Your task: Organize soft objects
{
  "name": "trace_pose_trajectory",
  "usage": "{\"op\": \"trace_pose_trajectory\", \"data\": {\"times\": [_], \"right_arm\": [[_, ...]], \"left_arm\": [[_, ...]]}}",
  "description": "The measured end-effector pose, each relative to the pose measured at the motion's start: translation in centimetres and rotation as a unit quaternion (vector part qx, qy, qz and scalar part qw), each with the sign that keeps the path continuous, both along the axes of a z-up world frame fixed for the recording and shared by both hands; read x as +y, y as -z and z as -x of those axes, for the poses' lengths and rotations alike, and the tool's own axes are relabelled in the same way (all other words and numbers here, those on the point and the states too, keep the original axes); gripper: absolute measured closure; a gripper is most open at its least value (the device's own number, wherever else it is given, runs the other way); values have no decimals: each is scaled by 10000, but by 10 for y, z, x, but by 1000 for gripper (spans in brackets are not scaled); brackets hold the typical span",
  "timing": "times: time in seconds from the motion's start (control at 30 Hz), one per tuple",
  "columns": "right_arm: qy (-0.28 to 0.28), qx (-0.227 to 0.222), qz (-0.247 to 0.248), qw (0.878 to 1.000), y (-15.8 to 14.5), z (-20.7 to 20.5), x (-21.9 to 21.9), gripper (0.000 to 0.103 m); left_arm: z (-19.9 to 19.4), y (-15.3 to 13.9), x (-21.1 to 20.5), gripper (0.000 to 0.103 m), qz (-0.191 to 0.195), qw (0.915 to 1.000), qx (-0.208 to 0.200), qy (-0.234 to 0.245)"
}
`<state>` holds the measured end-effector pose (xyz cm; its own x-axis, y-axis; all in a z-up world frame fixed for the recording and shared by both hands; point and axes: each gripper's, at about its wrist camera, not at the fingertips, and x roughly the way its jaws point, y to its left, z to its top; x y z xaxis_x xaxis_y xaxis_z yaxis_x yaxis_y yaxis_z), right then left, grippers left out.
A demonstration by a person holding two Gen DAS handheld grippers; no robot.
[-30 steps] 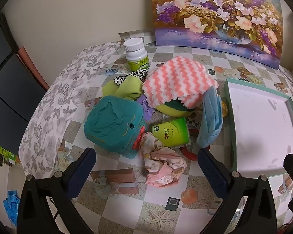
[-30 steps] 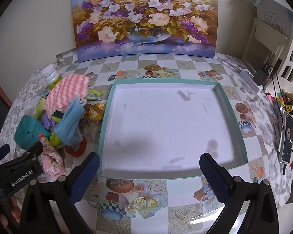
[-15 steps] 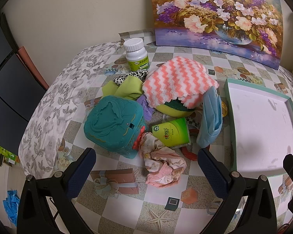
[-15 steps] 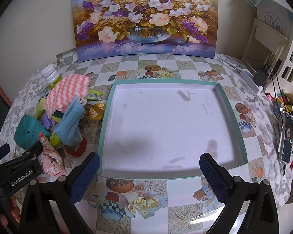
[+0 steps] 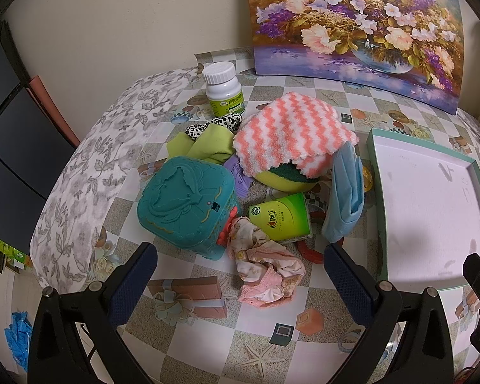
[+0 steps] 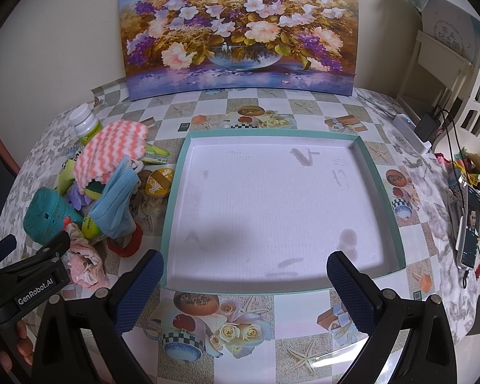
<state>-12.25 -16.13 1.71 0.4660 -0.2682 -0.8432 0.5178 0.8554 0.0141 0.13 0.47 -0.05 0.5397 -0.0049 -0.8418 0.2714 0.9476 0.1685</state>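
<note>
The left gripper (image 5: 240,268) is hovering low over the bench (image 5: 208,345) with its jaws released and nothing between them, and the crumpled pink cloth (image 5: 265,278) is lying right in the gap, slightly toward the right-hand jaw and apart from both pads. Just beyond the cloth, a teal plastic case (image 5: 185,204) is sitting ahead of the left-hand jaw, a green tissue pack (image 5: 281,217) is lying straight ahead, with a red ring (image 5: 310,252) partly tucked beneath it, and a folded blue face mask (image 5: 345,192) is leaning ahead of the right-hand jaw. Farther on, a pink-and-white zigzag cloth (image 5: 291,131) is draping over a yellow-and-green sponge (image 5: 288,179), with a lime green cloth (image 5: 208,147), a spotted black-and-white piece (image 5: 214,124) and a white pill bottle (image 5: 224,88) beyond them. The right gripper (image 6: 243,284) is also waiting with jaws spread and empty, hanging over the near rim of the teal-edged tray (image 6: 380,192), whose white floor is stretching ahead of the jaws with nothing in it. Since no soft thing is lying in the tray yet, the sorting seems to be only starting, and the step in hand looks like lining up the first pick. The next move probably calls for lowering the left jaws around the pink cloth, pinching a thick fold, and keeping clear of the case and tissue pack crowding its far side, before carrying it off to the right, toward the tray.
</note>
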Motion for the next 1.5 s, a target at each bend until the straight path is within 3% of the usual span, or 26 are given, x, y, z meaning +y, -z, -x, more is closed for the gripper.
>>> {"op": "trace_pose_trajectory", "data": {"times": [1.3, 1.5], "right_arm": [[-6, 17, 3, 10000, 2, -1, 1, 0], [-17, 15, -6, 10000, 2, -2, 2, 0]], "left_arm": [[5, 3, 0, 0, 23, 10000, 15, 11], [4, 3, 0, 0, 163, 9998, 105, -18]]}}
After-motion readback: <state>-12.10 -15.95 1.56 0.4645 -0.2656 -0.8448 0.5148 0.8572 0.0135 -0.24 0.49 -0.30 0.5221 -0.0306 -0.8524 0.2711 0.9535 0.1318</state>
